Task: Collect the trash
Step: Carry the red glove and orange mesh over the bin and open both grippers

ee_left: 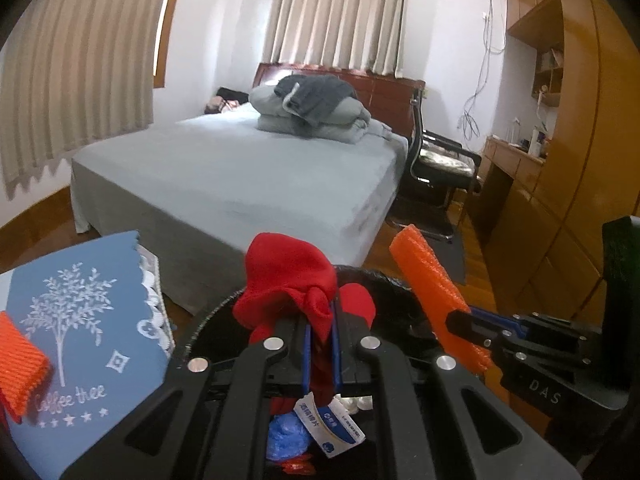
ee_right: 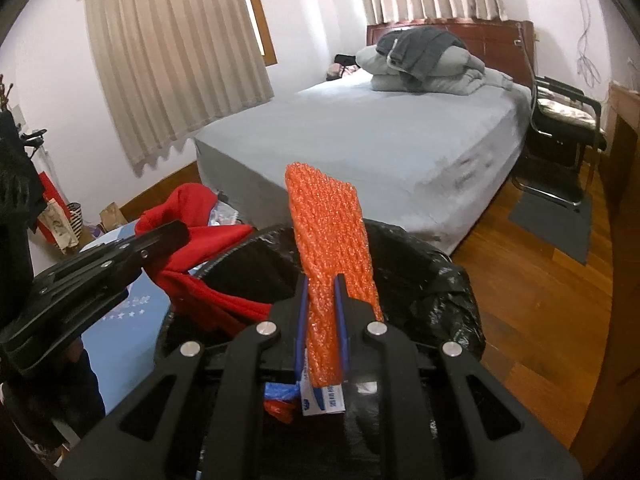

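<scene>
The left gripper [ee_left: 322, 334] has its two blue-lined fingers [ee_left: 307, 344] pressed on a red cloth [ee_left: 288, 280]. The cloth bunches up above the fingertips, and a part of it hangs down between them. This gripper is above the open bin [ee_left: 384, 292], which is lined with a black bag.

The right gripper [ee_right: 323, 300] pinches an orange foam net [ee_right: 332, 240] between its fingers [ee_right: 301, 312]. The net stands almost upright and rises well above the fingertips; its lower end comes out below them. It is also held over the mouth of the bin [ee_right: 440, 280], near the right side of the rim when seen from the left wrist view.

Inside the bin, below the grippers, lie a blue crumpled bag [ee_left: 286, 436], a small white and blue box [ee_left: 330, 426] and something red [ee_left: 296, 466] at the bottom.

Just left of the bin is a table with a blue cloth [ee_left: 80, 320] that shows a white tree and the words "Coffee tree". At the left edge of this cloth lies another orange foam piece [ee_left: 20, 364].

Behind the bin stands a bed [ee_left: 240, 172] with a grey sheet, and a folded quilt [ee_left: 312, 112] with dark clothes on top is near the headboard. A black chair [ee_left: 440, 160] is beside the right edge of the bed, on the wooden floor [ee_right: 520, 320].
</scene>
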